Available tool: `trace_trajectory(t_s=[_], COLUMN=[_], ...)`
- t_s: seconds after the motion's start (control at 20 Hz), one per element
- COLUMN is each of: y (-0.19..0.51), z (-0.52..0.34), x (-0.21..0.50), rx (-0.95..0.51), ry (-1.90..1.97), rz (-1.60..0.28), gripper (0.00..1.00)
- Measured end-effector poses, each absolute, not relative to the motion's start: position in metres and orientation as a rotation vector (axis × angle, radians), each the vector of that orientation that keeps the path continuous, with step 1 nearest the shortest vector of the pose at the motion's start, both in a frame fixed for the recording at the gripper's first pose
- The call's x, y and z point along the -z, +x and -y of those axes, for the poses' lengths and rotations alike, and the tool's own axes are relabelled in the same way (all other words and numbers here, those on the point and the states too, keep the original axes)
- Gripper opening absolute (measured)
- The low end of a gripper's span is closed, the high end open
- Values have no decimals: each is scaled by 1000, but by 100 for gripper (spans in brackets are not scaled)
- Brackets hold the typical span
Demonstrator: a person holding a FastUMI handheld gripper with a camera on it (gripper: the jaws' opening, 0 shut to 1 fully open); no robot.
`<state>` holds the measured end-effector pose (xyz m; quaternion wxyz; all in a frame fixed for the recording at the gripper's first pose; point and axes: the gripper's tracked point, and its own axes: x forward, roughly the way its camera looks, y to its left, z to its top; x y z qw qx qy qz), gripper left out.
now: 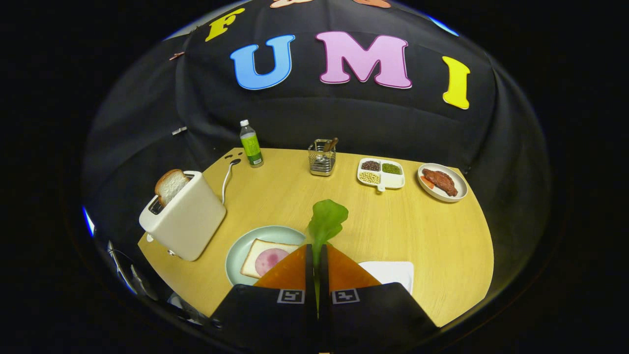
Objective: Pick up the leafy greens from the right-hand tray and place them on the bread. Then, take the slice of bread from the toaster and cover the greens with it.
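- the gripper (317,253) is clamped on the leafy greens (326,221): both fingers press on the stem, with only a thin slit between them, and the leaf fans out just ahead of the fingertips, standing upright above the wooden table (432,236).
- the pale green plate (245,243) sits just ahead of the fingers at about 10 o'clock; the left finger overlaps its near edge.
- on that plate lies a slice of bread (258,253) with a round pink slice of ham (271,259) on top; the greens are held beside it, toward 1 o'clock from it, not touching it.
- the white tray (395,272) lies flat on the table just past the right finger, at about 3 o'clock from the fingertips, partly hidden by the finger.
- the toaster (184,219) stands at about 10 o'clock, beyond the plate, near the table's edge; a second slice, the toast (170,186), sticks up out of its slot.
- a white cord (227,179) runs from the toaster back toward the wall.
- a bottle with a green label (251,144) stands upright at 11 o'clock, far back on the table.
- a wire utensil holder (322,157) stands at 12 o'clock, well beyond the greens.
- a divided dish of beans (381,173) sits at 1 o'clock, and just beside it at 2 o'clock a round plate with meat (442,182).
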<state>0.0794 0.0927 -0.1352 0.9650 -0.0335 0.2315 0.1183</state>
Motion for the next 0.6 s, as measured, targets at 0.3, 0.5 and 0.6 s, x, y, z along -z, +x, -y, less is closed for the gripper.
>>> trace_trajectory(t_s=[0.3, 0.5, 0.6], y=[83, 83, 87], z=[-142, -163, -167], x=[141, 161, 173], rx=[-277, -296, -284], ry=[-59, -89, -120], rz=[-480, -519, -536], gripper=[6, 6, 7])
